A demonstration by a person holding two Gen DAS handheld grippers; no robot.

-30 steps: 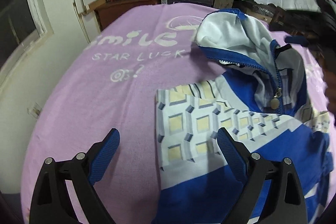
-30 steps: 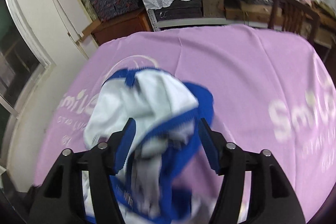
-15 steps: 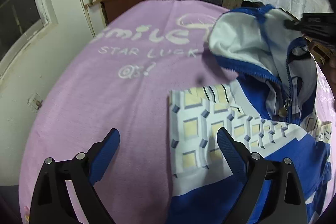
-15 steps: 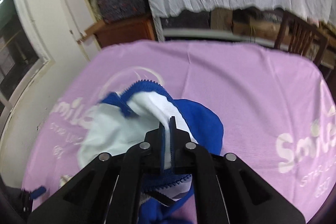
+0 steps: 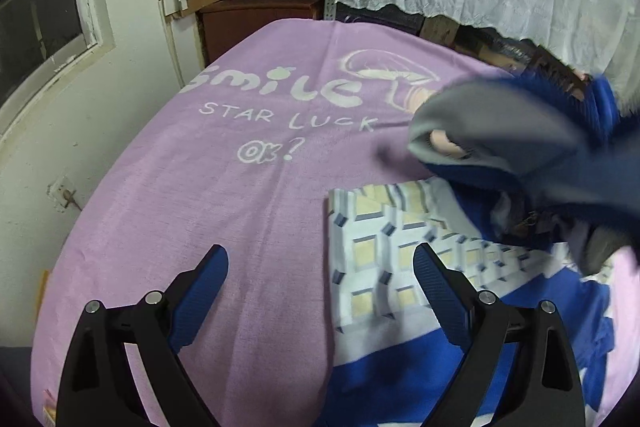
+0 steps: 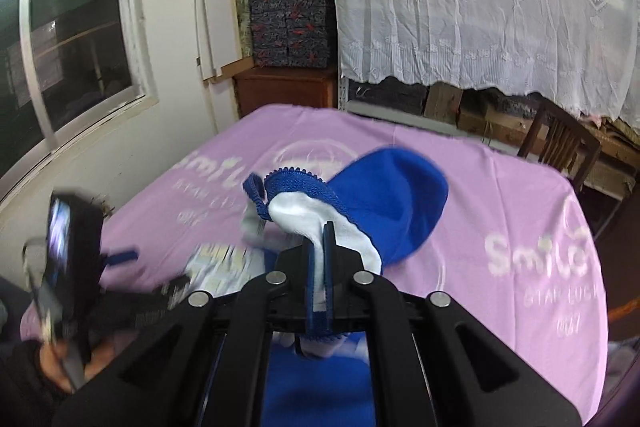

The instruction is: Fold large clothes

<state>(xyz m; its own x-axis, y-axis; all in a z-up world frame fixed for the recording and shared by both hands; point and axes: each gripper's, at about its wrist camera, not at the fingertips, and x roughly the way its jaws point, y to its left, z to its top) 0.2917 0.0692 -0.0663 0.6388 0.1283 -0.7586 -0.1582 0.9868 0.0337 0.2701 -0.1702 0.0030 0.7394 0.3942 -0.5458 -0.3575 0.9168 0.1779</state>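
the right gripper [image 6: 319,259] fingers pinch the jacket [image 6: 384,195] hood's white lining; the left gripper [image 5: 320,267] fingers gape wide, holding nothing.

Jacket [image 5: 400,267]: blue w/ white panel of yellow-square print, lying partly folded on the purple cloth, its left edge straight. Hood [image 6: 384,203], blue outside, white lining, zipper-toothed edge, is lifted clear of the cloth w/ the lining pinched up. In left wrist view hood is a blurred grey-blue mass above the collar area.
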